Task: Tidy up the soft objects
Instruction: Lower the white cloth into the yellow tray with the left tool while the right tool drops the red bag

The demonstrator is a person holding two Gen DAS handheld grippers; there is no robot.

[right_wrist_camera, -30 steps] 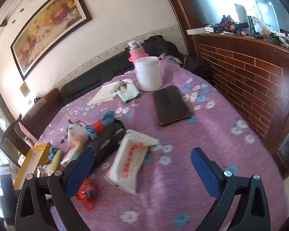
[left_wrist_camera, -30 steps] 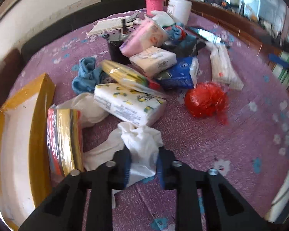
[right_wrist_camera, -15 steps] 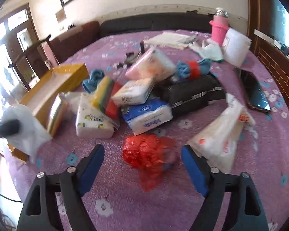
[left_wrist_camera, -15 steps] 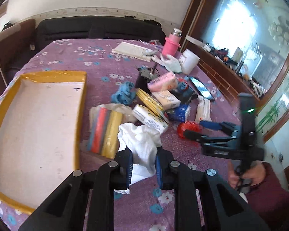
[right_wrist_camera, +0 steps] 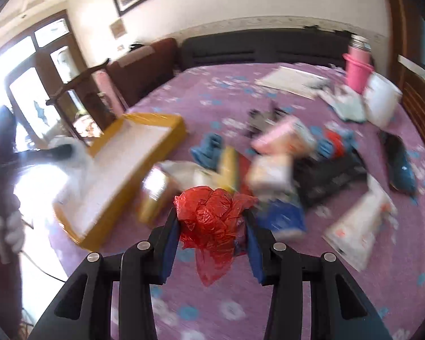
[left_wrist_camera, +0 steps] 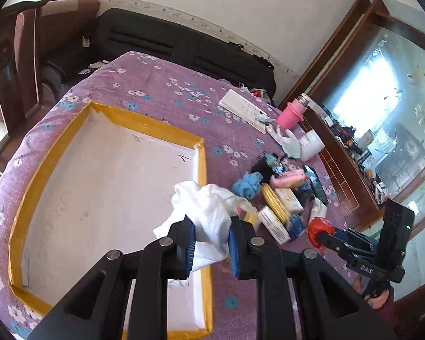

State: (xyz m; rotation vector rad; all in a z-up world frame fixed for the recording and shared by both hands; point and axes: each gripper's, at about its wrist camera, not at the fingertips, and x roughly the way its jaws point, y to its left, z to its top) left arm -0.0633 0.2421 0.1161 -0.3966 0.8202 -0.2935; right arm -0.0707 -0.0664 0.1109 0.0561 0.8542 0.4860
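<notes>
My left gripper (left_wrist_camera: 211, 243) is shut on a crumpled white cloth (left_wrist_camera: 205, 209) and holds it above the right edge of the yellow-rimmed white tray (left_wrist_camera: 201, 170). My right gripper (right_wrist_camera: 212, 243) is shut on a red plastic bag (right_wrist_camera: 212, 212), held just above the purple tablecloth; this gripper and bag (left_wrist_camera: 320, 228) also show in the left wrist view. The tray (right_wrist_camera: 167, 121) shows at the left in the right wrist view, where the left gripper with the cloth (right_wrist_camera: 70, 153) hovers over it.
A heap of tissue packs (left_wrist_camera: 272, 222), a blue cloth (left_wrist_camera: 248, 184), yellow packs and a black pouch (right_wrist_camera: 328, 175) lies in the table's middle. A pink flask (left_wrist_camera: 290, 114), a white tub (left_wrist_camera: 311, 148), papers (left_wrist_camera: 242, 107) and a phone (right_wrist_camera: 399, 161) sit further back.
My left gripper carried the white cloth leftward, now above the tray's edge. My right gripper closed on the red bag, which was lying between its open fingers before.
</notes>
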